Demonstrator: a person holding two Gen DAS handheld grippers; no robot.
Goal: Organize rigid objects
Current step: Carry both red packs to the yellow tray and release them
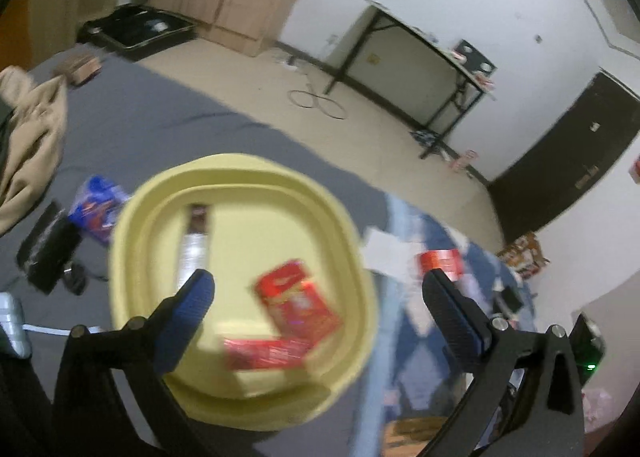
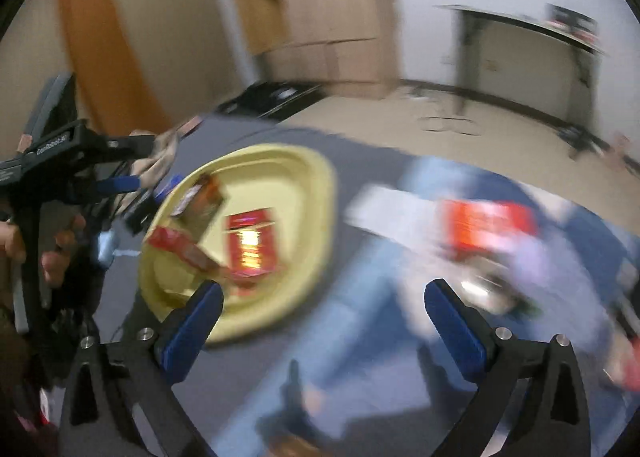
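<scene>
L gripper (image 1: 318, 283): fingers stood fully apart, nothing btwn them, no contact w/ any item. Directly ahead of and below the L finger (image 1: 196, 297) sat the yellow tray (image 1: 132, 241) on the grey bed sheet (image 1: 160, 117). In the tray: a red box (image 1: 298, 303) btwn the two fingers' lines, nearer the L one; a 2nd red pack (image 1: 266, 353) just below it, edges touching or overlapping (blurred, can't tell which); a long brown/silver bar (image 1: 194, 245) just beyond the L fingertip. Outside the tray, beyond the R finger of this gripper, a red carton (image 1: 440, 263) lay on blue patterned cloth (image 1: 404, 317). Left of the tray: blue packet (image 1: 98, 203), black object (image 1: 50, 253).

R gripper (image 2: 324, 291): fingers also spread wide, empty. Tray (image 2: 316, 193) lay ahead of its L finger (image 2: 200, 313); the red carton (image 2: 488, 223) ahead of its R finger, well apart from the tray. View heavily motion-blurred. A hand (image 2: 56, 253) gripping the other gripper's handle showed at far left.
</scene>
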